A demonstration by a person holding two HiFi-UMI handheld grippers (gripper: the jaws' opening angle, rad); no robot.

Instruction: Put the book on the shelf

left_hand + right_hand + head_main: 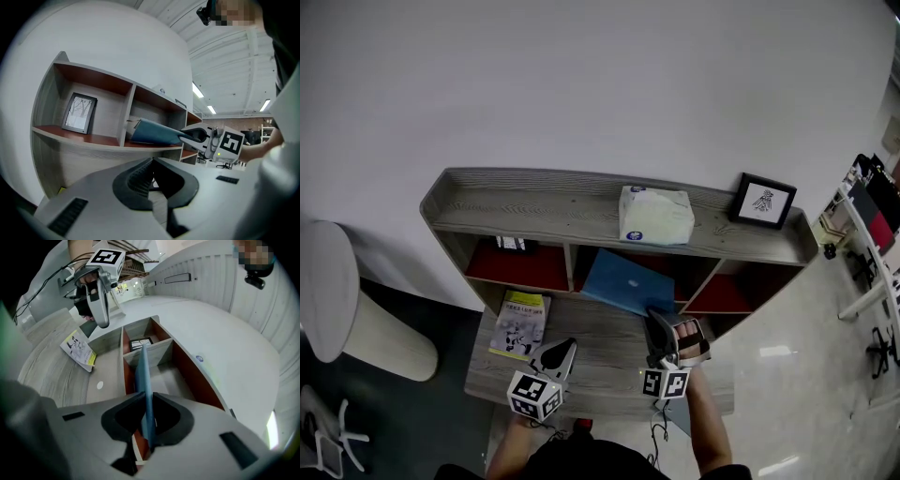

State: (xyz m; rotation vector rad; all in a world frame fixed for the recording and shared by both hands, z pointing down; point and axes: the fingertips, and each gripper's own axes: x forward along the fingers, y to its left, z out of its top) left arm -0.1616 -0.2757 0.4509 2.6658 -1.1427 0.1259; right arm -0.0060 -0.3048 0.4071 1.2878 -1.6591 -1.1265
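1. My right gripper (pixel 147 427) pinches the blue book (pixel 143 376) by its near edge, so its far end can enter the shelf's (pixel 534 202) middle compartment.
2. My left gripper (pixel 152 180), closed and empty, hovers aside, keeping clear.

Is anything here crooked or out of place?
The blue book sits slanted, partly out of the middle compartment of the shelf, gripped by the right tongs. A booklet lies loose on the desk, left of it.

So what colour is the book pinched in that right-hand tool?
Plain blue. The book shows best in the head view, held by the right gripper.
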